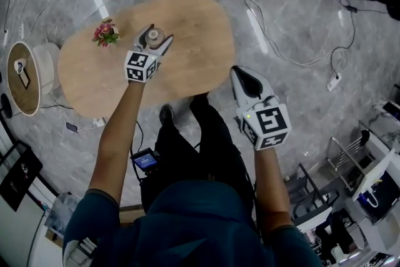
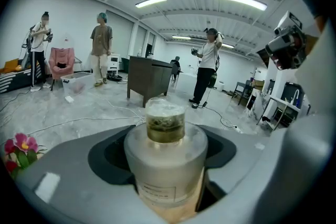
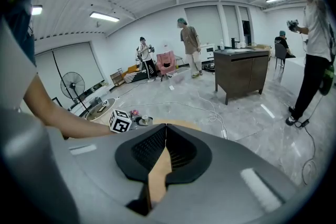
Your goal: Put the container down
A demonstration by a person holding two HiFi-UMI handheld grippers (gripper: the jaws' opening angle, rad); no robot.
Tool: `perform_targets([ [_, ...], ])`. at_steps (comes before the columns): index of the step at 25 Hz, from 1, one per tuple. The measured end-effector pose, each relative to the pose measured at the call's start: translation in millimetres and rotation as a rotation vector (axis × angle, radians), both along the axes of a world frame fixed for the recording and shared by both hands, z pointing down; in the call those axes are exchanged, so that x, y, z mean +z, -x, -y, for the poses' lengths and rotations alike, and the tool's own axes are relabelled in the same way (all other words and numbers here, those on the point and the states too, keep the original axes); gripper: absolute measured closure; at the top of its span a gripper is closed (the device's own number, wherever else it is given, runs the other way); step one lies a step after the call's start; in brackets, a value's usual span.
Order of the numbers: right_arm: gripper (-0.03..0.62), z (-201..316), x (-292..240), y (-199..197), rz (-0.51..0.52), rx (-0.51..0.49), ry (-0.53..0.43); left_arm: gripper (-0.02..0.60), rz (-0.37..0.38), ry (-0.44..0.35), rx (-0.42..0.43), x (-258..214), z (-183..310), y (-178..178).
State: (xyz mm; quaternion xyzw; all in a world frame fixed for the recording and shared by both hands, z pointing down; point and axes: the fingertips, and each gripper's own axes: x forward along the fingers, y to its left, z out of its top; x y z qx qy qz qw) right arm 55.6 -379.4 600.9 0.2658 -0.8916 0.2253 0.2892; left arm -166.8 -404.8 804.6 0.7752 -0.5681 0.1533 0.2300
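Since the frosted, round glass container (image 2: 164, 165) sits squarely between the 2 jaws of the left gripper (image 1: 154, 40), the hold looks settled: the jaws press on its wide body from either side, below the shoulder. A clear stopper (image 2: 165, 120) with brownish contents tops it, and a pale label (image 2: 160, 192) shows low on the front.

Handling judgement: glass, so stiff and breakable. The thick walls suggest some weight for its size. The frosted surface probably gives the jaws more bite than polished glass would. The body is the right place to take it; the stopper may be loose and should not carry load. It stands upright in the left gripper view.

Position: in the head view the container is left of centre in the upper half of the frame, over the oval light-wood table (image 1: 200, 34). Cannot tell whether its base touches the wood or hangs just above it. Set-down should be straight and gentle, base flat first.

Near it, toward the left end of the table, lies a small pink flower posy (image 1: 106, 33), apart from the container.

The right gripper (image 1: 239, 74) is right of centre, off the table edge over the grey marble floor (image 1: 294, 3), jaws pressed together with nothing between them.
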Motion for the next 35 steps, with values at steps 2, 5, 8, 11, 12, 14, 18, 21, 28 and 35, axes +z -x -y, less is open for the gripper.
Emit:
perform_targets([
  [2,0.583,0.5,7.5,-0.6,-0.004,-0.002,0.006,0.249,0.003,0.018,-0.008,14.6,0.9,1.3],
  [5,0.583,-0.1,20.0,-1.5,-0.016,-0.010,0.016,0.249,0.010,0.044,-0.016,36.9,1.9,2.1],
  [8,0.583,0.7,31.6,-3.9,-0.029,-0.015,0.022,0.249,0.018,0.068,-0.015,59.0,2.5,0.9],
  [11,0.583,1.4,43.5,-8.2,-0.043,-0.020,0.031,0.249,0.029,0.094,-0.013,81.2,1.3,-2.1],
  [12,0.583,1.2,46.9,-9.3,-0.048,-0.024,0.034,0.249,0.034,0.104,-0.013,87.9,0.0,-2.5],
  [14,0.583,1.4,51.6,-10.6,-0.053,-0.026,0.038,0.249,0.044,0.120,-0.019,99.0,-2.2,-2.4],
  [18,0.583,3.3,58.5,-14.5,-0.059,-0.023,0.045,0.249,0.043,0.131,-0.045,113.3,-4.3,-2.5],
  [21,0.583,4.3,62.2,-15.3,-0.061,-0.023,0.050,0.248,0.052,0.133,-0.055,120.9,-5.1,-1.0],
  [28,0.583,3.5,67.0,-18.7,-0.065,-0.021,0.065,0.247,0.067,0.141,-0.062,134.0,-9.4,1.2],
  [35,0.583,-1.4,64.5,-12.8,-0.060,-0.025,0.071,0.244,0.094,0.153,-0.042,136.9,-18.5,1.4],
])
